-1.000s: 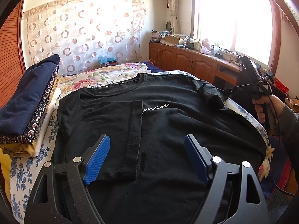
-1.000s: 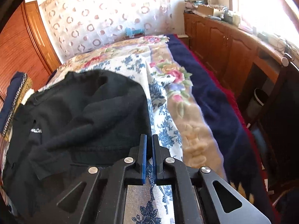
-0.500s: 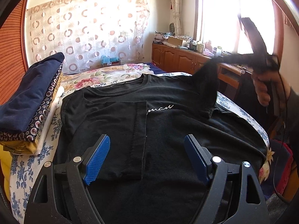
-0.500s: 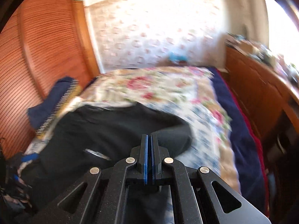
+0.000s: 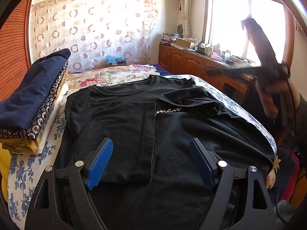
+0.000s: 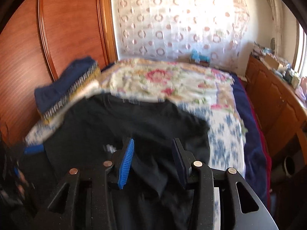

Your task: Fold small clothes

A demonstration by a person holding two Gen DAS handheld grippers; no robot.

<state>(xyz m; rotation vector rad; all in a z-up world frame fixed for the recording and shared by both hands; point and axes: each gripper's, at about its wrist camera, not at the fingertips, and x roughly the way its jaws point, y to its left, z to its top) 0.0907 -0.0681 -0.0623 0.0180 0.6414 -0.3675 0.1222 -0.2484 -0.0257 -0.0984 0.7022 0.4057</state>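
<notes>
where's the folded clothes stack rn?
Left wrist view: the folded clothes stack sits on the bed's left edge, beside the black T-shirt, in front of the wooden wardrobe.

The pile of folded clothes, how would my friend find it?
Look at the bed with the blue-flowered sheet, then at its edge beside the wooden wardrobe. The pile of folded clothes sits there, left of the spread-out black T-shirt. It is the only neat stack, navy on top.
</notes>
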